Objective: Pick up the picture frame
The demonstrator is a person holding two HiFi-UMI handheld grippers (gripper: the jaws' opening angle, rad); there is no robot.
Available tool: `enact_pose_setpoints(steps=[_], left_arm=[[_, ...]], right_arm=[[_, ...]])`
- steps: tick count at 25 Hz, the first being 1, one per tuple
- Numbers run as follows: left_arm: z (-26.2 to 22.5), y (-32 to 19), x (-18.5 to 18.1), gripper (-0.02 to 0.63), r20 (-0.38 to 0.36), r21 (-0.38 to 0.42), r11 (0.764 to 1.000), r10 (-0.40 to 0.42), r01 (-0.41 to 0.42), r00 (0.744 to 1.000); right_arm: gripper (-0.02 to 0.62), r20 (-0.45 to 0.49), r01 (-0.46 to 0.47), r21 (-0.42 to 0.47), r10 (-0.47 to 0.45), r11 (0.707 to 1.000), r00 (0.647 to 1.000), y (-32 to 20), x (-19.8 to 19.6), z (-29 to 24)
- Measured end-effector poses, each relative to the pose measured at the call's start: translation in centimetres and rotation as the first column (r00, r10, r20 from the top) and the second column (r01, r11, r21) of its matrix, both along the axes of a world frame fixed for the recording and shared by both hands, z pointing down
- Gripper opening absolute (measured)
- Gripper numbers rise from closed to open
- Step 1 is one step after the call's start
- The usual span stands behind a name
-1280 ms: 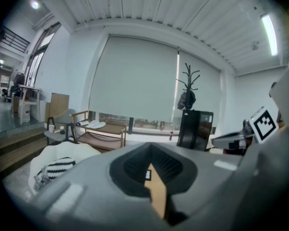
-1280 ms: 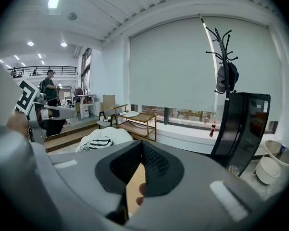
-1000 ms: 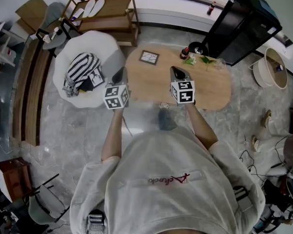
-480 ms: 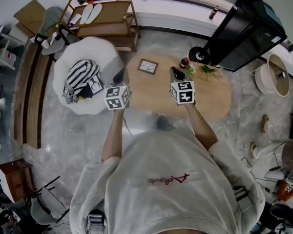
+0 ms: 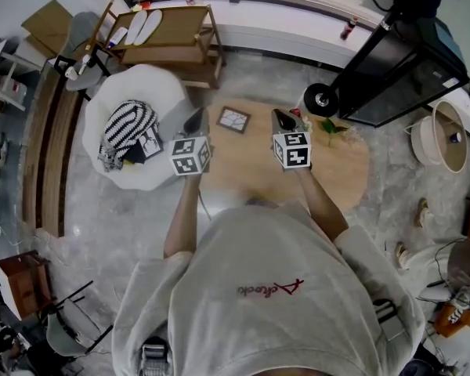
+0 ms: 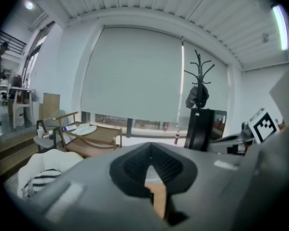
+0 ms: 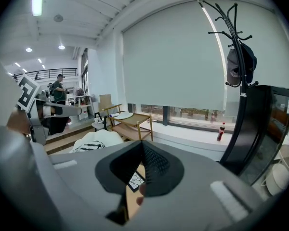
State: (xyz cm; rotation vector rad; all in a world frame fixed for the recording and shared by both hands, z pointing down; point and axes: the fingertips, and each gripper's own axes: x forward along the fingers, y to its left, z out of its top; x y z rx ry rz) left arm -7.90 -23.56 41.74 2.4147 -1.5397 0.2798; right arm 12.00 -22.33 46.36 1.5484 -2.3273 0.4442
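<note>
Picture frame (image 7: 135, 180) half behind the right claw's (image 7: 141, 142) jaws; table's (image 5: 337, 163) near edge under the person's shoulders (image 5: 282, 245)

Picture frame (image 5: 234, 120) on table (image 5: 337, 171), armchair (image 5: 168, 84) at left.

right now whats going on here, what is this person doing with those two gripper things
A person stands at a low wooden table with a gripper in each hand. The left gripper and the right gripper are both shut and empty, held out toward the table. The picture frame lies flat on the table, untouched; in the head view it shows between the two gripper tips. It is not yet picked up.
</note>
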Motion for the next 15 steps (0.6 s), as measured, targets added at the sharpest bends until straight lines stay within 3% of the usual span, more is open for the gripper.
enact_pose_setpoints(steps=[15], left_arm=[[1.4, -4.8, 0.0, 0.002, 0.023, -0.035, 0.996, -0.080, 0.080, 0.997]], right_arm=[[0.005, 0.036, 0.050, -0.036, -0.048, 0.998, 0.998, -6.0, 1.0, 2.0]])
